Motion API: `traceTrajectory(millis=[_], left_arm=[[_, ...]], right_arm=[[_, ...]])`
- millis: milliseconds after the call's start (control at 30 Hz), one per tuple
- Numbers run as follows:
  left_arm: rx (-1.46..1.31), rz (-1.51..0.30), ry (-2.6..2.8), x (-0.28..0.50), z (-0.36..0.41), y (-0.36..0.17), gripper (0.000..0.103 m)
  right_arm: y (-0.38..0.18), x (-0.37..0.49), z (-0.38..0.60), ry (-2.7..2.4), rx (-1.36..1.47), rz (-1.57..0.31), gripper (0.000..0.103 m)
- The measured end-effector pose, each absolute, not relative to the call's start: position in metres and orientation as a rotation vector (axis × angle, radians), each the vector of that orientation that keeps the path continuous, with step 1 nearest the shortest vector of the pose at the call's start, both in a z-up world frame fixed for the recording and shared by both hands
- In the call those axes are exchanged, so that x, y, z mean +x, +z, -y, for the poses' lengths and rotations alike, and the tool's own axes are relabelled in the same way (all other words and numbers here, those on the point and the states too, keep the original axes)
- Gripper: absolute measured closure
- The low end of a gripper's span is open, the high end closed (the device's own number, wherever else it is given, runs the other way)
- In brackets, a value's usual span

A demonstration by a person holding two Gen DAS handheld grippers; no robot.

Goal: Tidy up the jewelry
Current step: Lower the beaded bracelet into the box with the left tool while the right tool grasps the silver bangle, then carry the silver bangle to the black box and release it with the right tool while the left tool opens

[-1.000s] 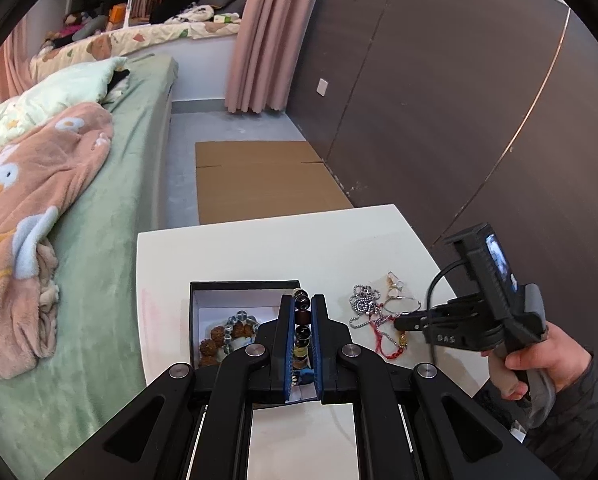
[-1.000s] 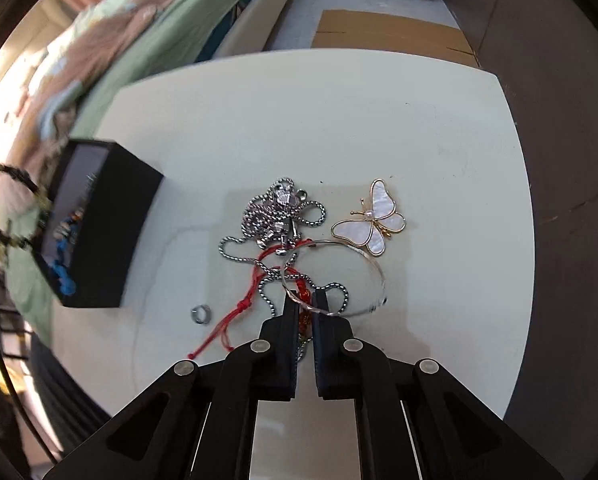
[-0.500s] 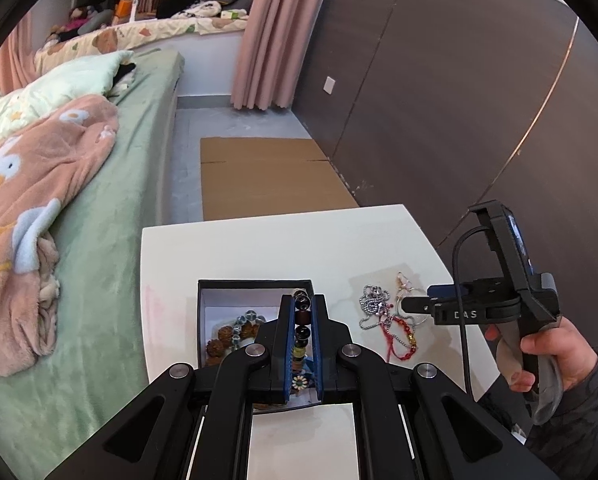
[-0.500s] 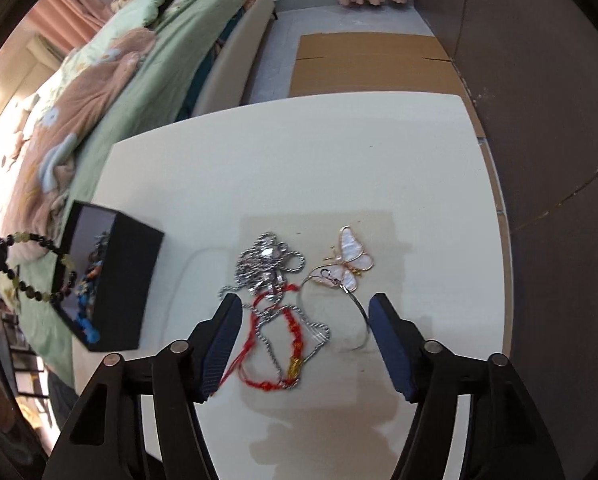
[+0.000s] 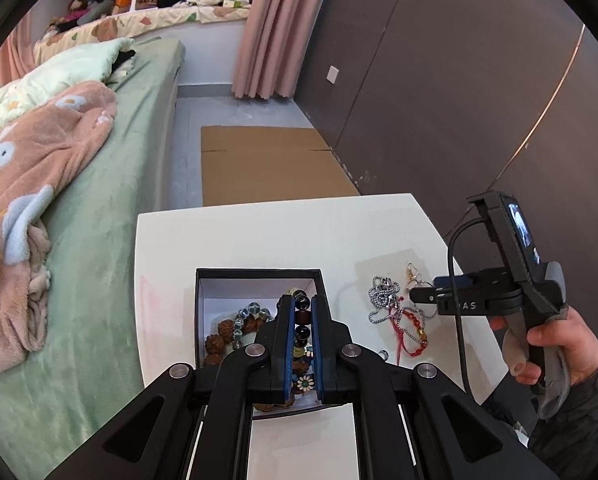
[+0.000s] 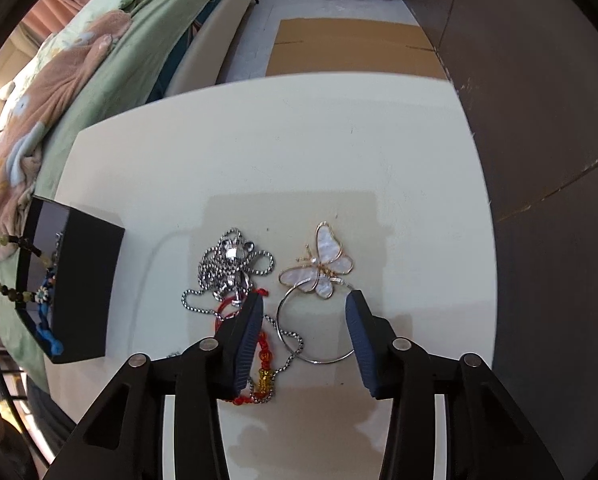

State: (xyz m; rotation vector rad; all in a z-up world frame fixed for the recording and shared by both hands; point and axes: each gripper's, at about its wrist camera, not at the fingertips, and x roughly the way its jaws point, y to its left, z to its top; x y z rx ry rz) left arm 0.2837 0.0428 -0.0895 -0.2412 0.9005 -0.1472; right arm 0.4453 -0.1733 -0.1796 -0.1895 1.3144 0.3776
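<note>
The left wrist view looks down into a black box [image 5: 259,276] with a white lining, low at centre frame on a white table [image 5: 259,236]. The left gripper [image 5: 302,312] is clamped on a beaded bracelet [image 5: 302,322] of dark round beads, hanging over knobbly brown beads inside the box. At lower right a hand [image 5: 555,344] holds the right gripper [image 5: 419,294] above the loose jewelry.

Only the right wrist view shows that jewelry clearly, at centre frame. The right gripper [image 6: 305,322], blue-padded jaws closing, stands around a thin silver bangle [image 6: 315,324] without touching it. A pearly butterfly pendant [image 6: 323,268] edged in gold overlaps the bangle's top. Left of it lie a tangled silver ball chain [image 6: 227,264] and a red cord bracelet [image 6: 263,354].
</note>
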Motion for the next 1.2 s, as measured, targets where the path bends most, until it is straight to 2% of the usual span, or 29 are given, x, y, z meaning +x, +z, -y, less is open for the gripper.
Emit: traceTrajectory(millis=[33,67,200,300,333,667,733,767,800,833,867,900,1200], left_arm=[[-0.242,-0.901,-0.147,0.284,-0.043,-0.09,0.095],[-0.244,-0.901,-0.146,0.284,-0.044,-0.09,0.095],[-0.247,-0.899,-0.143,0.286,-0.045,-0.09,0.095],[-0.247,-0.899,-0.141,0.288,-0.046,-0.091,0.095],[-0.246,-0.9,-0.141,0.29,-0.046,-0.091,0.095],[-0.267,-0.914,-0.129,0.295,-0.05,-0.092,0.095],[-0.288,-0.926,-0.133,0.295,-0.053,-0.094,0.091],[-0.294,-0.927,-0.129,0.294,-0.055,-0.094,0.085],[-0.298,-0.925,-0.123,0.293,-0.057,-0.093,0.07],[-0.302,-0.919,-0.118,0.291,-0.059,-0.092,0.06],[-0.31,-0.907,-0.11,0.288,-0.063,-0.09,0.044],[-0.316,-0.897,-0.104,0.286,-0.065,-0.089,0.039],[-0.337,-0.855,-0.038,0.263,-0.094,-0.077,0.039]], right_arm=[[-0.179,0.446,0.173,0.365,-0.203,-1.309,0.039],[-0.179,0.446,0.174,0.36,-0.212,-1.305,0.037],[-0.187,0.446,0.177,0.353,-0.238,-1.329,0.037],[-0.191,0.441,0.17,0.332,-0.302,-1.312,0.043],[-0.191,0.441,0.17,0.324,-0.3,-1.316,0.052],[-0.159,0.433,0.174,0.374,-0.203,-1.269,0.053],[-0.146,0.429,0.171,0.415,-0.159,-1.245,0.053],[-0.141,0.429,0.169,0.433,-0.147,-1.233,0.053],[-0.135,0.427,0.164,0.454,-0.136,-1.22,0.053],[-0.13,0.426,0.161,0.47,-0.129,-1.21,0.053],[-0.124,0.423,0.155,0.495,-0.119,-1.196,0.053],[-0.121,0.42,0.15,0.511,-0.113,-1.188,0.053],[-0.092,0.392,0.095,0.692,-0.063,-1.13,0.053]])
